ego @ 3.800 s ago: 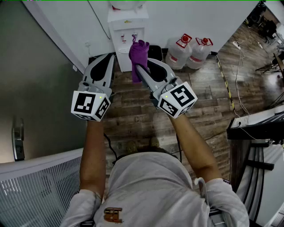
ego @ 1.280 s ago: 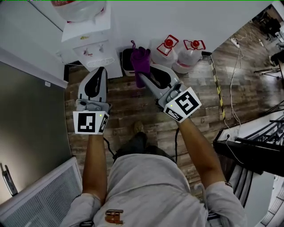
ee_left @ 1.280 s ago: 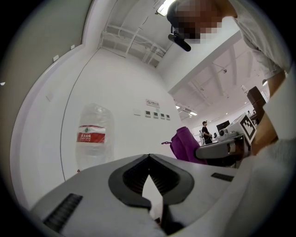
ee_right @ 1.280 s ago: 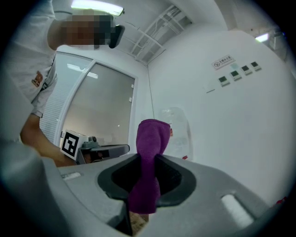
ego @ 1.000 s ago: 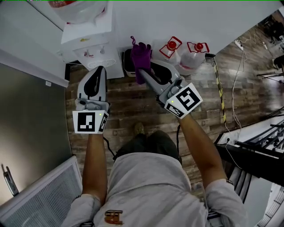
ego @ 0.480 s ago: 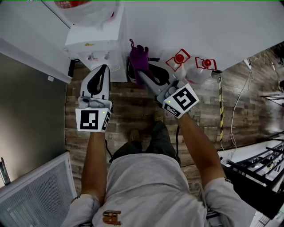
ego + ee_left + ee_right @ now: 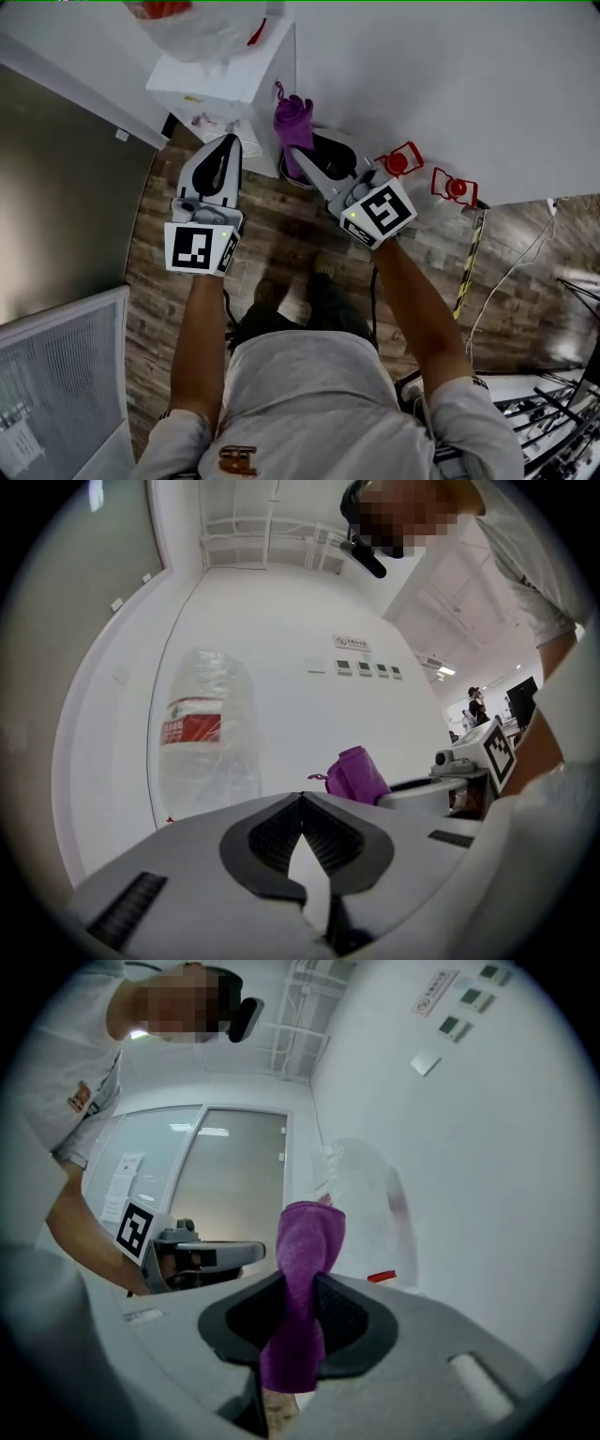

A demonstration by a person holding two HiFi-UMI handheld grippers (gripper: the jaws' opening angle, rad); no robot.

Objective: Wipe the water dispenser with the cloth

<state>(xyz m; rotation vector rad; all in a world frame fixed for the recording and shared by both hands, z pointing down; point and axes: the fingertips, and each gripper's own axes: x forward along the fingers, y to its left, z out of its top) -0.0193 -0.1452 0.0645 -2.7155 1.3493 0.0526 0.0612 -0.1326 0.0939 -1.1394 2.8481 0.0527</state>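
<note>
Approach is the step in hand: the cloth (image 7: pixel 292 120) is carried up to the water dispenser (image 7: pixel 234 80), and no wiping stroke shows as begun. In the head view the right claw (image 7: pixel 300 152) is clamped on the purple cloth, which stands up out of its tip as a folded wad, just beside the dispenser's right side wall. Whether the fabric touches the white panel cannot be told from above. The right gripper view confirms the hold: the jaws are closed on the cloth (image 7: pixel 302 1288), one end poking up past them and the other hanging below, with the clear bottle (image 7: pixel 361 1208) on top of the dispenser rising behind.

The left claw (image 7: pixel 228 145) hangs in front of the dispenser's tap side with its tips together and nothing between them (its own view shows the toothed pads meeting at the point, bare wall behind). The cloth (image 7: pixel 354 772) shows off to its right.

Next, I judge, the wad has to be pressed flat against a dispenser face and drawn along it. The grip looks firm enough, but only a short stub of cloth projects, so the claw should be angled so that fabric, not plastic jaw, meets the panel. The spare water jugs (image 7: pixel 405 159) on the floor sit close to the right elbow's path
</note>
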